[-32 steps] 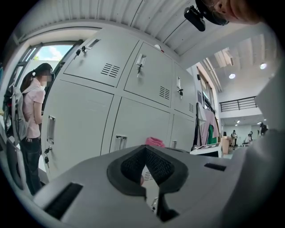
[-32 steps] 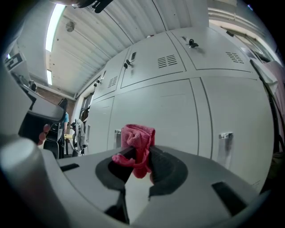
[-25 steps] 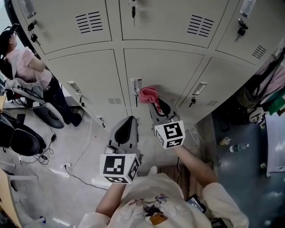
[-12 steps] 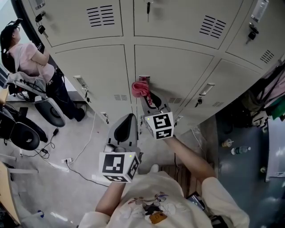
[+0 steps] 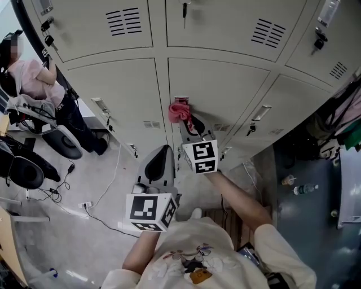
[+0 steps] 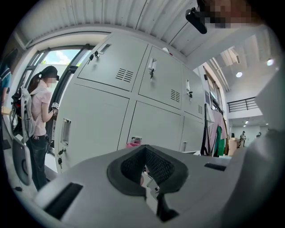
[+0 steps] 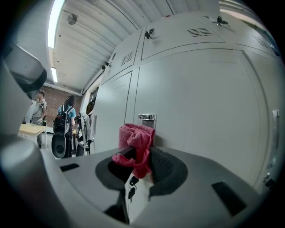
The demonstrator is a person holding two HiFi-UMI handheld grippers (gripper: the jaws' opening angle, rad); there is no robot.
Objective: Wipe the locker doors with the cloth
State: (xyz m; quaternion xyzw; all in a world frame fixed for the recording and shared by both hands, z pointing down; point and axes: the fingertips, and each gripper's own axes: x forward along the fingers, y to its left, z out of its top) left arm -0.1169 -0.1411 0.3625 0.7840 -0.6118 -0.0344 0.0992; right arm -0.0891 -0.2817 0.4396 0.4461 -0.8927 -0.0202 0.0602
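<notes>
The right gripper (image 5: 189, 121) has its fingers clamped on a pink cloth (image 5: 179, 111). It presses the bunched cloth against the middle lower locker door (image 5: 220, 90), right at the small metal handle plate (image 5: 181, 100) near that door's left edge. In the right gripper view the cloth (image 7: 136, 142) stands up between the fingers, with a loose end draping down over them. The plate (image 7: 146, 118) sits just behind it, and a bunch of keys (image 7: 132, 187) hangs below.

The left gripper (image 5: 161, 158) is held lower and off the doors, its fingers together with nothing between them.

Each gripper carries a cube with black-and-white square markers: the right cube (image 5: 201, 156) and the left cube (image 5: 149, 210). The person's pale shirt bears a small printed picture (image 5: 194, 265), too small to read.

The doors are plain grey with louvred vents (image 5: 123, 21), and a key (image 5: 184, 8) hangs in the lock of the upper middle door. The neighbouring lower doors have the same handle plates (image 5: 100, 106).

At the left, another person (image 5: 36, 79) in a pink top stands by the end of the locker row, beside black chairs (image 5: 25, 175). Cables (image 5: 84, 209) trail across the pale floor. To the right of the lockers clothes hang (image 5: 338, 130), and a bottle (image 5: 304, 188) stands on the dark floor.
</notes>
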